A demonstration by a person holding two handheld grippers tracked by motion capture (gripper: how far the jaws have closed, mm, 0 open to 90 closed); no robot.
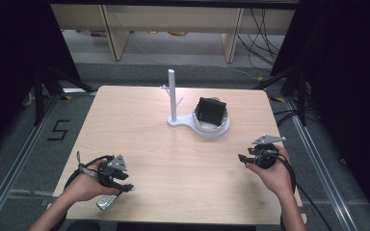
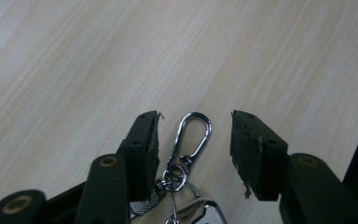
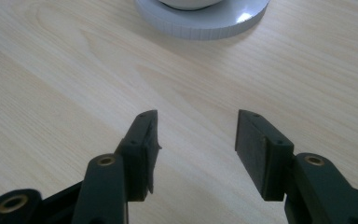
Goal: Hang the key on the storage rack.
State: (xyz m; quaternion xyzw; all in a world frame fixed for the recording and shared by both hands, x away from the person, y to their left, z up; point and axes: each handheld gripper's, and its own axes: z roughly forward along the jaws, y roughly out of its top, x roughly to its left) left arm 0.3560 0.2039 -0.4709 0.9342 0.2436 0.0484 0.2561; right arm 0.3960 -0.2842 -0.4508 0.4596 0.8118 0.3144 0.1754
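A silver carabiner clip (image 2: 193,136) on a key ring lies on the wooden table, joined to a shiny key fob (image 2: 201,212). My left gripper (image 2: 195,123) straddles the clip with its jaws apart, and neither pad touches it. In the high view the left gripper (image 1: 125,185) sits near the table's front left corner, with the key fob (image 1: 106,202) just below it. My right gripper (image 1: 243,159) rests at the front right, open, with bare wood between its jaws. In its own view the right gripper (image 3: 196,123) points toward a white round base (image 3: 205,21).
A white stand (image 1: 172,96) with a post and side pegs rises at the back middle of the table (image 1: 149,125). Its round dish (image 1: 221,131) holds a black box (image 1: 210,111). Dark curtains and metal rails flank the table.
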